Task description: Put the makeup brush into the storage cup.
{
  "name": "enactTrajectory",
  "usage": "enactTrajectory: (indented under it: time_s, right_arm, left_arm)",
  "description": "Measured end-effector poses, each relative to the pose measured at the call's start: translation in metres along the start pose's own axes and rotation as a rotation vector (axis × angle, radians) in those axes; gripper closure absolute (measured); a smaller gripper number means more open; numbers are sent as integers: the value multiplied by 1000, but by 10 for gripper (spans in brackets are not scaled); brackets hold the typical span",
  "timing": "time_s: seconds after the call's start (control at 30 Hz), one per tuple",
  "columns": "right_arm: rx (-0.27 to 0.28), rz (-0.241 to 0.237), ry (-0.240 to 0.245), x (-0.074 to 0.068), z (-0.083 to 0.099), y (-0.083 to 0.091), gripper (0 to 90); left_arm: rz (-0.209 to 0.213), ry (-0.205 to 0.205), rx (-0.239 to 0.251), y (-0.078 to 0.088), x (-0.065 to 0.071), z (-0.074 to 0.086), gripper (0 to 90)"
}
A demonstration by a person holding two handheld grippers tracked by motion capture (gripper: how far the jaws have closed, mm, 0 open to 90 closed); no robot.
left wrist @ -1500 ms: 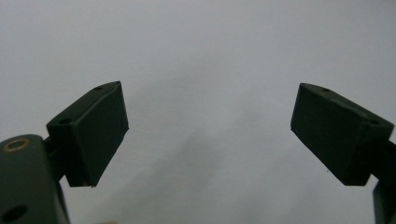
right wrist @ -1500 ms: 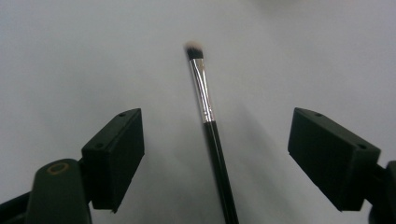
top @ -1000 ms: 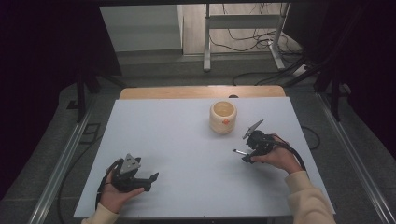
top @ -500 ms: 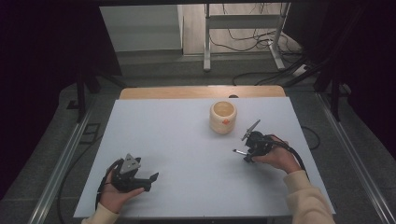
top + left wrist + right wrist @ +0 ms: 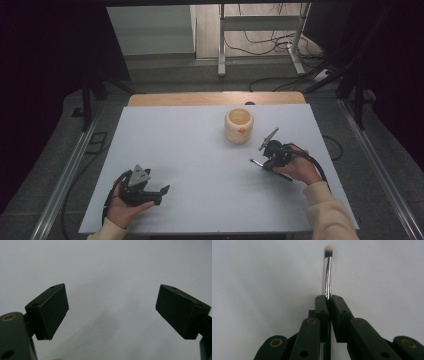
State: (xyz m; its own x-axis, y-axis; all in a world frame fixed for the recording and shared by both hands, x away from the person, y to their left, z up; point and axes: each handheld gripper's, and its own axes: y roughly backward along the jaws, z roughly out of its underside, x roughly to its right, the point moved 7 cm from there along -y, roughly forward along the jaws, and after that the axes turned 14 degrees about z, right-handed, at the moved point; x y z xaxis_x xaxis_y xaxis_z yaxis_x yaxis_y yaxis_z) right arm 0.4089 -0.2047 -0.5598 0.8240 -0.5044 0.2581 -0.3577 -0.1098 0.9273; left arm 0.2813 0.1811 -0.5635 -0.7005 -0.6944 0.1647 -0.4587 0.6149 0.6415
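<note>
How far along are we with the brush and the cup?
Done: the right tongs have just closed on the brush, its silver collar pinched between them. In hand: the brush lies low on the table, not lifted. Likely left: carrying it to the cup, which stands apart. The left tongs rest open, holding nothing.

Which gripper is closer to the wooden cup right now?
Right. The right gripper, shut on the brush, sits just beside the wooden cup; the left gripper rests open at the table's near left.
</note>
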Motion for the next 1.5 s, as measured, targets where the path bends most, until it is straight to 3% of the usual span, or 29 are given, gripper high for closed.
enactTrajectory:
  time_s: [0.33, 0.77, 1.5]
  right_arm:
    - [2, 12, -1, 2, 1, 4, 839]
    - [120, 25, -60, 9, -4, 33, 840]
    - [205, 25, -111, 11, -10, 47, 840]
  left_arm:
    - [-1, 1, -2, 0, -1, 0, 114]
    - [-1, -1, -2, 0, -1, 0, 114]
    - [-3, 0, 5, 1, -1, 0, 114]
